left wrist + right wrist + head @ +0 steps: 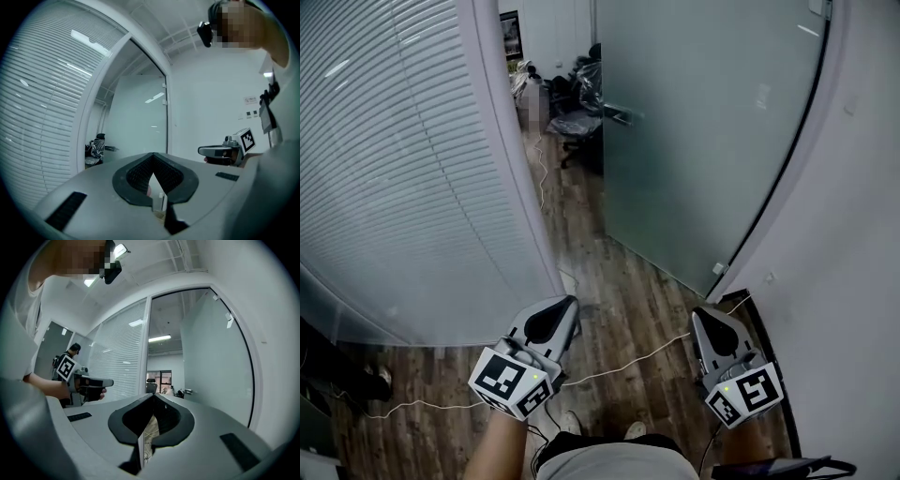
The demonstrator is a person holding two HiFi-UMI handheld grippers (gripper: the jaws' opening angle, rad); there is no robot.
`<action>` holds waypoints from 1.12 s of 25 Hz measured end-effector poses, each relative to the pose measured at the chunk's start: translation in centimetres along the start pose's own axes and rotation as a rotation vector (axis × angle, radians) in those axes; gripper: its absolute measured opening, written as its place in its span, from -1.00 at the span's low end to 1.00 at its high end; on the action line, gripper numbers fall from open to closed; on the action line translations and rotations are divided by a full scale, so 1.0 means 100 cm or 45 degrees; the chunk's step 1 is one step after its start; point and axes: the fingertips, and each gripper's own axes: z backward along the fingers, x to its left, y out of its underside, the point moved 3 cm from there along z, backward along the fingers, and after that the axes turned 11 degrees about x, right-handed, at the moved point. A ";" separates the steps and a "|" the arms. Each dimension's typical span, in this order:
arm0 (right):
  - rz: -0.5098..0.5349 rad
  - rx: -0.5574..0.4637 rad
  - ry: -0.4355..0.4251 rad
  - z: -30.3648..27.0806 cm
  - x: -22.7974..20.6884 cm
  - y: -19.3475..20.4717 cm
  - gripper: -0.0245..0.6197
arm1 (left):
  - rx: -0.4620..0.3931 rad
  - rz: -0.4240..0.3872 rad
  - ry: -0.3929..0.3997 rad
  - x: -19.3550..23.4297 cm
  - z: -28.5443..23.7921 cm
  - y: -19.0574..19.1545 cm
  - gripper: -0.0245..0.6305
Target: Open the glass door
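Observation:
The frosted glass door [703, 141] stands swung open into the room beyond, and its handle [619, 112] is at its far edge. My left gripper [567, 305] and right gripper [701, 314] are held level side by side before the doorway, well short of the door. Both are shut with nothing between the jaws. In the left gripper view the door [140, 122] lies ahead past the closed tips of the left gripper [153, 155], with the right gripper [201, 150] off to the right. In the right gripper view the door [211, 362] and its handle [187, 391] lie to the right of the right gripper [153, 397].
A glass wall with white blinds [384, 169] curves along the left, ending at the door frame post [511, 141]. A white wall [862, 234] closes the right. Office chairs [577, 103] stand inside the room. A thin cable [619, 366] crosses the wooden floor. Another person [71, 355] stands at the left.

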 end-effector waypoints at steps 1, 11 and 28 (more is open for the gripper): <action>0.001 -0.006 0.012 -0.005 0.006 -0.003 -0.92 | -0.004 -0.002 0.005 0.007 0.005 0.000 -0.93; -0.062 -0.029 0.088 -0.047 0.058 -0.011 -0.92 | -0.058 -0.004 0.044 0.068 0.043 0.006 -0.93; -0.005 -0.022 0.098 -0.037 0.065 -0.031 -0.92 | -0.109 -0.014 0.071 0.056 0.056 -0.012 -0.93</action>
